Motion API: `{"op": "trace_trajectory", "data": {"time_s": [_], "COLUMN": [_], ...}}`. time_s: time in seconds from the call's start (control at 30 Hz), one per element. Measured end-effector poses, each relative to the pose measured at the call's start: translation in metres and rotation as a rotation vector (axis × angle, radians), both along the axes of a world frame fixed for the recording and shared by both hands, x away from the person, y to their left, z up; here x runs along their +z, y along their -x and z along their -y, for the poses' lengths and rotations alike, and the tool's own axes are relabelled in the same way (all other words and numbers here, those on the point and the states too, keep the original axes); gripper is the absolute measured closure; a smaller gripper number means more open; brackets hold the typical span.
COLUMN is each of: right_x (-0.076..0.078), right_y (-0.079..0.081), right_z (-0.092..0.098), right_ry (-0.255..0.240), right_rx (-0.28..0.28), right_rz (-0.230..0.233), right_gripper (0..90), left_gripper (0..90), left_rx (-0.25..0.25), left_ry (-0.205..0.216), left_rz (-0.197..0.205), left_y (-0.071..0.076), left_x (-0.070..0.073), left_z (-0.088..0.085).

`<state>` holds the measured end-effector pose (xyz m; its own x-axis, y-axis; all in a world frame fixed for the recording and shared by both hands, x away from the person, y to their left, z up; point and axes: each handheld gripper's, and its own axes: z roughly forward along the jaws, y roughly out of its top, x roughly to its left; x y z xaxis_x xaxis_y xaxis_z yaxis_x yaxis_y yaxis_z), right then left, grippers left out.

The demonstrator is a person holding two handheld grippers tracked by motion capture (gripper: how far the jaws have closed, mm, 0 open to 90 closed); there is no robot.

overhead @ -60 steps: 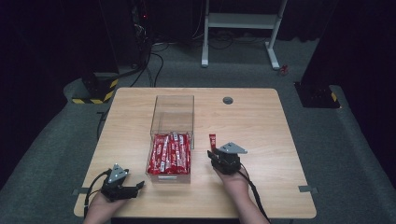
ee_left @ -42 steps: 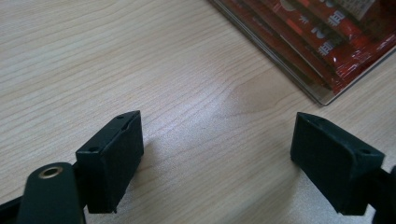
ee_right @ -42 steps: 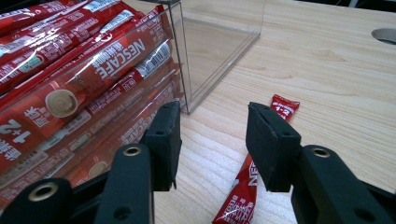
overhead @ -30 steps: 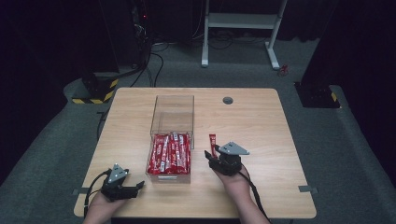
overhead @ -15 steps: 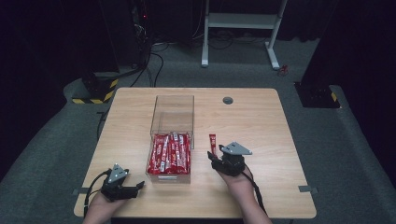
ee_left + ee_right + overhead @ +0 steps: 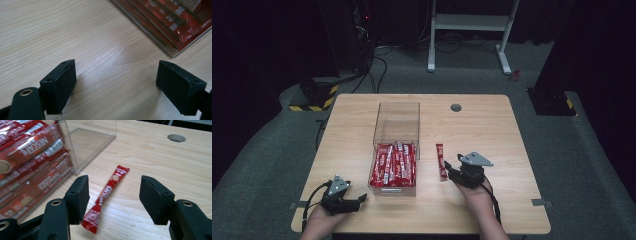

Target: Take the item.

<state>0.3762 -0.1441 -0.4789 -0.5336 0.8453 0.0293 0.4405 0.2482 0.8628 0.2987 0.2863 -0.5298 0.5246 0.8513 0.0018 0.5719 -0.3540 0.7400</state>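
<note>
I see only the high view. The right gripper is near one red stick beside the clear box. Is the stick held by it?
Observer: No. The right gripper has its jaws apart, just opened wider; the single stick lies flat on the table between them, not pressed by the pads.
Operator: What is printed on the sticks?
Observer: In the right gripper view the sticks in the clear box read Nescafe.
Operator: And the left gripper?
Observer: The left gripper is open over bare wood, with a corner of the box ahead of it.
</note>
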Motion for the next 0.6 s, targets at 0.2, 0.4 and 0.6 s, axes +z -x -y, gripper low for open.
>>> {"op": "trace_trajectory", "data": {"time_s": [0.2,0.4,0.6], "right_x": [-0.001,-0.005,-0.012], "right_y": [-0.001,-0.002,-0.003], "right_z": [0.013,0.028,0.044], "right_ry": [0.02,0.044,0.067], "right_rx": [-0.032,-0.065,-0.109], "right_rz": [-0.003,-0.001,-0.02], "right_gripper": [39.6,37.9,34.6], "left_gripper": [17.0,17.1,17.3], "left_rx": [0.005,0.01,0.038], "left_ry": [0.006,0.0,0.004], "left_rz": [-0.002,-0.004,-0.002], "left_y": [-0.002,-0.006,-0.01], "left_x": [0.0,0.0,0.0], "left_z": [0.001,0.0,0.0]}}
